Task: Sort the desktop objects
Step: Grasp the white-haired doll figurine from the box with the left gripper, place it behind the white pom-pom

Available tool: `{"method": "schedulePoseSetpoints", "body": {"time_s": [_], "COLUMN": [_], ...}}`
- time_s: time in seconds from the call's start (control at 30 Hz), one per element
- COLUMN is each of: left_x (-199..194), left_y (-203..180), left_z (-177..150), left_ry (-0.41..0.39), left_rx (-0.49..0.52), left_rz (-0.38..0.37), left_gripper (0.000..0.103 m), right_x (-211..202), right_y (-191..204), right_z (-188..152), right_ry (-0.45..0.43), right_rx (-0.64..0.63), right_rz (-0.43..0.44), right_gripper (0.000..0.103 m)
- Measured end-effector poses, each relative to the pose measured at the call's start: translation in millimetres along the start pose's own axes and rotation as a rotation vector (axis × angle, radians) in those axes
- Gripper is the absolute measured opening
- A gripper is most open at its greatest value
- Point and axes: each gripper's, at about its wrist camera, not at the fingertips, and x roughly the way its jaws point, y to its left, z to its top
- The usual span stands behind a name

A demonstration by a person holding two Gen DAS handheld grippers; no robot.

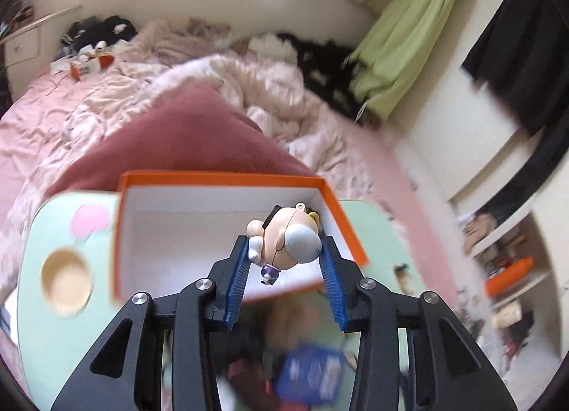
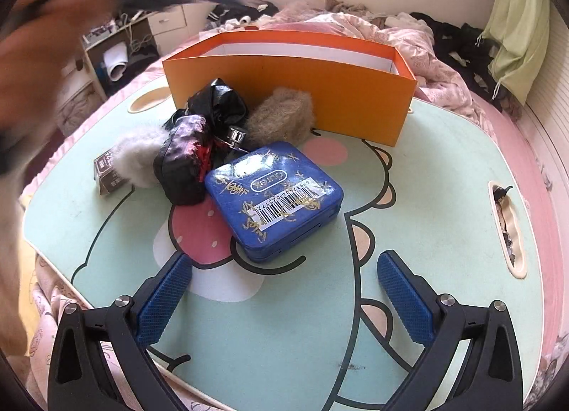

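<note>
The left tongs (image 1: 284, 251) grip a figurine (image 1: 284, 243) over the orange box (image 1: 227, 179), so the next move is to release it inside, while the right tongs (image 2: 284, 290) hang wide above the bench (image 2: 444, 169).

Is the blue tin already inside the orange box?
No, the blue tin lies on the green lap table, in front of the orange box.

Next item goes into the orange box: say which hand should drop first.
Left. Its tongs already grip the small figurine above the orange box; the right tongs hang open and empty before the blue tin.
</note>
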Motion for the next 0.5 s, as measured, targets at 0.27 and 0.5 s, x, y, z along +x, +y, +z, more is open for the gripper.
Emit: {"method": "schedulePoseSetpoints", "body": {"time_s": [0.27, 0.5], "left_x": [-4, -10], "left_y": [31, 66], "left_z": [-67, -69], "left_ry": [0.046, 0.013], "left_rx": [-0.013, -0.199], "left_rz": [0.066, -0.129], "left_gripper": [0.041, 0.049], "right_x": [0, 0], "right_y": [-2, -2], "right_z": [0, 0], "right_ry": [0.001, 0.0], "right_rx": [-0.001, -0.001], "right_rz": [-0.002, -0.002], "right_gripper": [0.103, 0.103]}}
